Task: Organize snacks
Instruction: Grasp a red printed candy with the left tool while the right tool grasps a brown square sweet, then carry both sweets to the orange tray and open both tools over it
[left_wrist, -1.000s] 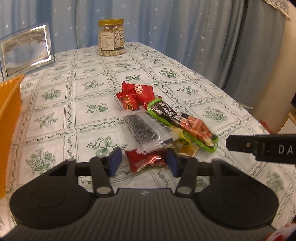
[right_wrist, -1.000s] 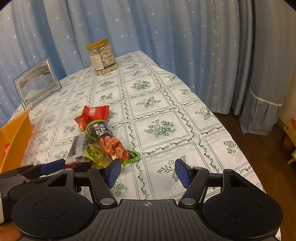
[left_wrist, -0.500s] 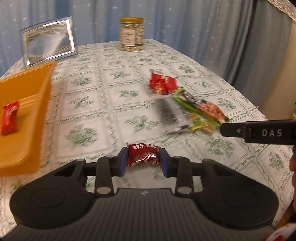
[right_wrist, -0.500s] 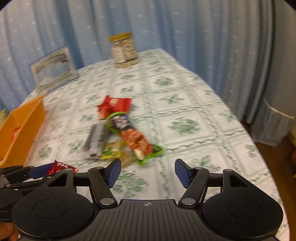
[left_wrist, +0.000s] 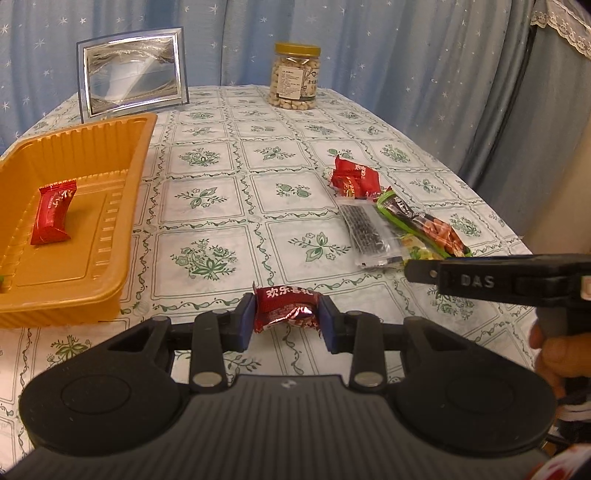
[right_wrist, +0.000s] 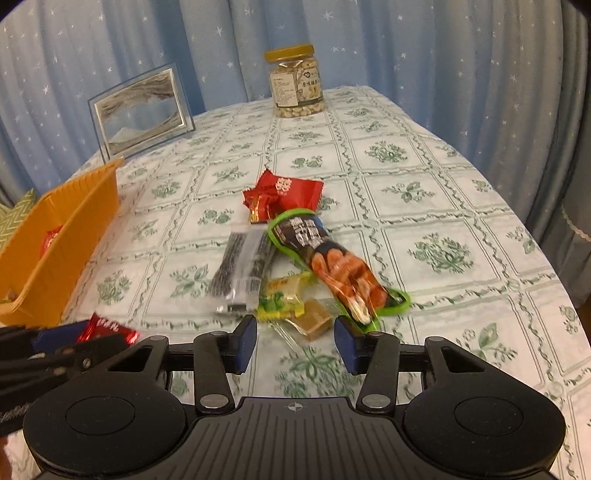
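Squeezing red candy (left_wrist: 285, 307) tight between blue pads, left gripper (left_wrist: 286, 320) holds it up over flowery tablecloth (left_wrist: 207, 206), near orange tray (left_wrist: 110, 236). One red candy lies in tray. Right gripper (right_wrist: 295, 341) jaws apart, just been closing, nothing pinched; small brown sweet (right_wrist: 314, 322) lies between tips, snack pile (right_wrist: 295, 251) just past.

I see a table (left_wrist: 295, 122) under a floral cloth. On it sit an orange tray (left_wrist: 125, 192), a nut jar (left_wrist: 294, 75), a picture frame (left_wrist: 131, 72) and a snack pile (right_wrist: 295, 251).
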